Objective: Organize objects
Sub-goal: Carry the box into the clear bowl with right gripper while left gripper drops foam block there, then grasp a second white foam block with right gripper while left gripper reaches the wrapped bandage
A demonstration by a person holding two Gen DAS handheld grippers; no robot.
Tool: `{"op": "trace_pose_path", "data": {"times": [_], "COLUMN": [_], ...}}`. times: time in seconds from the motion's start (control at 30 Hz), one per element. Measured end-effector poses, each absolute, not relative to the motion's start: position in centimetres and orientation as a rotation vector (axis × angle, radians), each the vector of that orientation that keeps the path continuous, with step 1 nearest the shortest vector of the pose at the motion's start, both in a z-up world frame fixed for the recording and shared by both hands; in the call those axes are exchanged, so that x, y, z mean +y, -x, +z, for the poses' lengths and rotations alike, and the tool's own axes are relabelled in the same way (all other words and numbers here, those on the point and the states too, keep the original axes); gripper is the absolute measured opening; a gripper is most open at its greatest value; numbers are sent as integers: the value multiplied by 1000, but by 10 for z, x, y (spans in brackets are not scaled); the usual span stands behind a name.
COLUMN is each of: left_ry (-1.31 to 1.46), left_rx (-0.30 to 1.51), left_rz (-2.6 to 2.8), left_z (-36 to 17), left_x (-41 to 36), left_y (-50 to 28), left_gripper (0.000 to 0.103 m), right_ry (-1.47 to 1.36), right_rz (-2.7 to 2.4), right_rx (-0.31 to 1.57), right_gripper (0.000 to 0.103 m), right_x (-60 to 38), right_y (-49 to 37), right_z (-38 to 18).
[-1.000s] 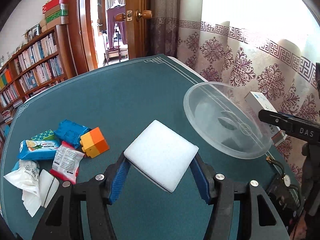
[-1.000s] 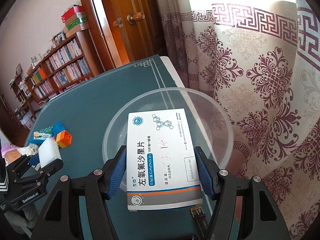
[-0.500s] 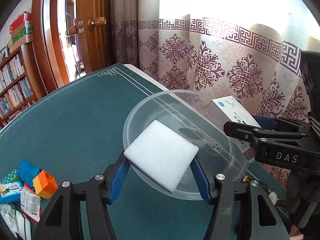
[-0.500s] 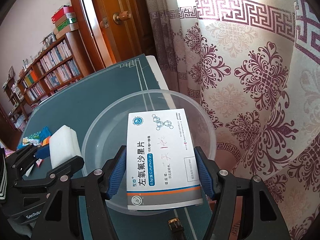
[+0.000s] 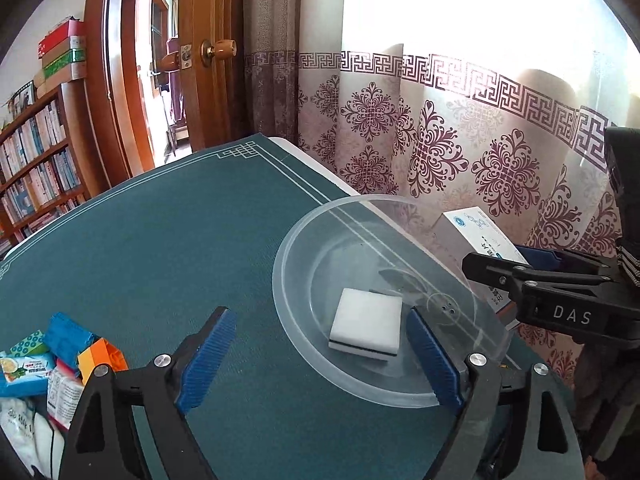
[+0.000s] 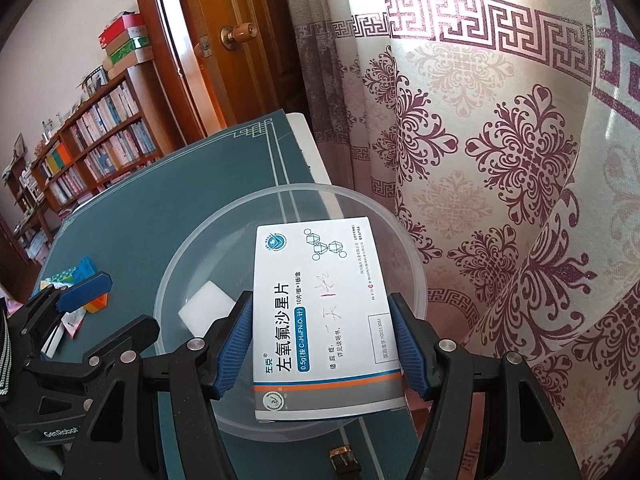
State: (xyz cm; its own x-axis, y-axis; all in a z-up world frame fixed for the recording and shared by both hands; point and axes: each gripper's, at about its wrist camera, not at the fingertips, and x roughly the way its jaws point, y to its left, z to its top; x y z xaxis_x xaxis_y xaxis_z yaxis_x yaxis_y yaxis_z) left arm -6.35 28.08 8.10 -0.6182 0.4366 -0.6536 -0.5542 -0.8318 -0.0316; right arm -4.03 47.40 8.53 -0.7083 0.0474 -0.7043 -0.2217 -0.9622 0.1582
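Observation:
A white sponge (image 5: 366, 328) lies inside the clear plastic bowl (image 5: 296, 240) on the green table mat; it also shows in the right wrist view (image 6: 204, 304), in the bowl (image 6: 180, 256). My left gripper (image 5: 320, 356) is open and empty, its blue pads spread above the bowl's near rim. My right gripper (image 6: 322, 352) is shut on a white medicine box (image 6: 324, 304) and holds it above the bowl's right side. The box also shows in the left wrist view (image 5: 480, 232).
A pile of snack packets and an orange-and-blue toy block (image 5: 100, 356) lies at the table's left. A brown watch strap (image 6: 342, 454) lies near the bowl's front. A patterned curtain (image 5: 440, 140) hangs right of the table; a door and bookshelves stand behind.
My left gripper opened and let go of the sponge, which dropped into the bowl. The right gripper, still holding the box, edged further over the bowl.

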Motion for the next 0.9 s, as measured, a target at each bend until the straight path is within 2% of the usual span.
{"op": "trace_pose_path", "data": {"times": [0.17,0.23,0.57,0.7,0.9], "left_ry": [891,893,878,842,895], "left_rx": [212,210,176,157,116], "left_rz": [2451,2464,2579,2664,2769], "left_z": [86,88,102,108,104], "left_x": [268,263,216,184,133], "left_y": [58,56,45,41,45], "left_gripper": [98,101,102,102,102], "right_ry": [1123,1114,1044,1006,1066], "right_rz": [2752,2755,2850,2925,2990], "right_rx": [346,347,338,278,285], "right_gripper": [68,77,77,77,77], "right_x": [472,470,438,406,363], "right_y": [45,45,35,24,21], "right_z": [88,90,119,134,131]}}
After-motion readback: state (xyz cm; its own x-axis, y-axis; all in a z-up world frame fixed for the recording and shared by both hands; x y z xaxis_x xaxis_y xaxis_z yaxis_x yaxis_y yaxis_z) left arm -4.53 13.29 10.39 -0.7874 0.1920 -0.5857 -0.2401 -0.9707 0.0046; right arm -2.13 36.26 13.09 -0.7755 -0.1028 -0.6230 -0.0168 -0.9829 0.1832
